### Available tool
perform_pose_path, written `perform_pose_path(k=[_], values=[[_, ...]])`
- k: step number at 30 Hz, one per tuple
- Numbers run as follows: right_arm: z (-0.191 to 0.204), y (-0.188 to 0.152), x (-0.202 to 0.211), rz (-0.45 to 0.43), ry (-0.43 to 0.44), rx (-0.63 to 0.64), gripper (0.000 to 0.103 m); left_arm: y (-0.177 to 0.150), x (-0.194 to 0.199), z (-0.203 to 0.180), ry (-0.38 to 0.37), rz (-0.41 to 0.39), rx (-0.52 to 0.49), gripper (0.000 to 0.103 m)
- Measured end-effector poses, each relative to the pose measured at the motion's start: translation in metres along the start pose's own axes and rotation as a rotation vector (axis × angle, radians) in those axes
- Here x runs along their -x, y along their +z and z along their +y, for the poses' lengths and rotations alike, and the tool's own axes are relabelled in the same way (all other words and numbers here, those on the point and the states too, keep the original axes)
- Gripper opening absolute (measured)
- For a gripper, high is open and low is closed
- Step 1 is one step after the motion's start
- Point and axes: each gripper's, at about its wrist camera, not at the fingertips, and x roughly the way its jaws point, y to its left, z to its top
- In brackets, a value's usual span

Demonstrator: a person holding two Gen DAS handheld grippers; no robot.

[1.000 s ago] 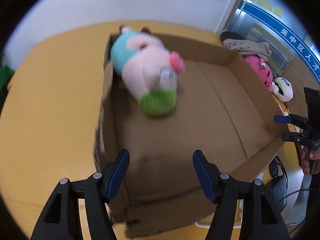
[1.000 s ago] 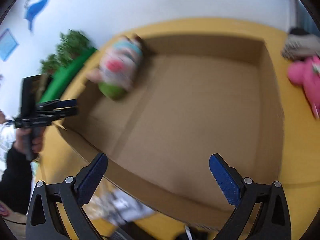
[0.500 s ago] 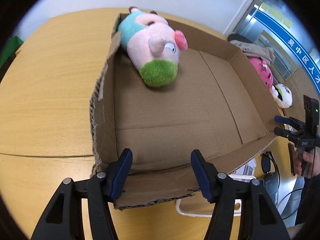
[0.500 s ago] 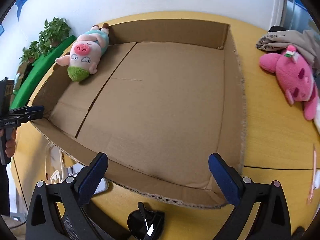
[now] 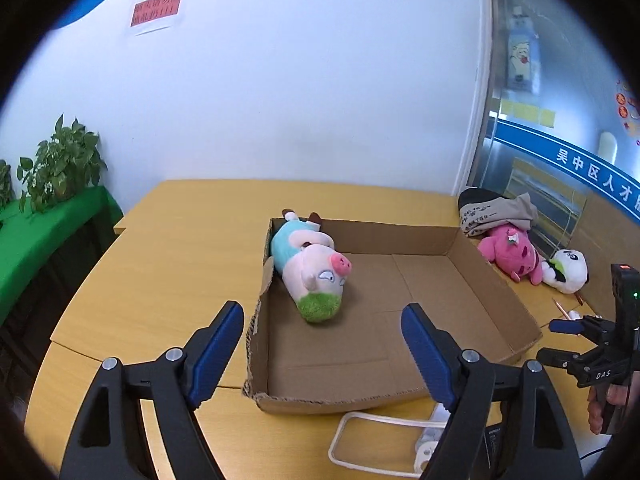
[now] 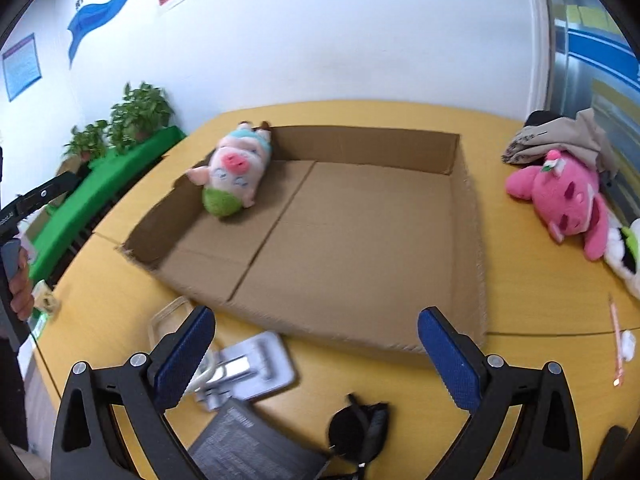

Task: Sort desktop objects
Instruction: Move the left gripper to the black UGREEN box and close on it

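Observation:
A pink pig plush (image 5: pixel 310 270) with a teal shirt and green cap lies in the far left corner of a shallow cardboard box (image 5: pixel 404 392); both also show in the right wrist view, the plush (image 6: pixel 234 172) and the box (image 6: pixel 466 240). A pink plush (image 6: pixel 564 200) and a white panda plush (image 5: pixel 566 272) lie on the table right of the box. My left gripper (image 5: pixel 322 344) is open and empty, raised before the box's near edge. My right gripper (image 6: pixel 316 354) is open and empty, above the box's near rim.
A folded cloth (image 6: pixel 560 136) lies behind the pink plush. A white power strip (image 6: pixel 244 368), a black book (image 6: pixel 248 448) and a black round item (image 6: pixel 356 432) lie at the table's near edge. A pencil (image 6: pixel 616 344) lies at right. Plants on a green ledge (image 5: pixel 52 232) stand left.
Both grippers have pulled back and tilted up from over the box, so the wall and table show. The pig plush has come to rest in the box corner.

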Motion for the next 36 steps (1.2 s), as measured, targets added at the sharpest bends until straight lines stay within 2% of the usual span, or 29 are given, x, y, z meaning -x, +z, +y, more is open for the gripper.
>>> perform_pose_path(k=[5, 8, 14, 17, 23, 26, 31, 36], values=[[0.013, -0.016, -0.002, 0.017, 0.043, 0.007, 0.103, -0.025, 0.0, -0.014, -0.026, 0.057, 0.004, 0.081], [0.021, -0.032, 0.006, 0.028, 0.073, 0.016, 0.103, -0.041, -0.002, -0.014, -0.075, 0.095, 0.037, 0.081], [0.038, -0.064, 0.007, 0.106, 0.139, 0.057, 0.103, -0.067, -0.019, -0.012, -0.122, 0.201, 0.082, 0.081], [0.05, -0.072, 0.001, 0.133, 0.193, 0.048, 0.103, -0.076, -0.027, -0.009, -0.158, 0.24, 0.12, 0.08], [0.076, -0.071, -0.012, 0.144, 0.252, 0.059, 0.103, -0.092, -0.045, -0.009, -0.147, 0.302, 0.104, 0.08], [0.094, -0.073, -0.018, 0.159, 0.261, 0.121, 0.103, -0.098, -0.053, -0.01, -0.164, 0.326, 0.108, 0.08], [0.093, -0.08, -0.02, 0.174, 0.273, 0.138, 0.103, -0.105, -0.061, -0.028, -0.253, 0.371, 0.076, 0.08], [0.065, -0.11, -0.007, 0.239, 0.293, 0.152, 0.103, -0.111, -0.06, -0.065, -0.432, 0.415, 0.021, 0.08]])
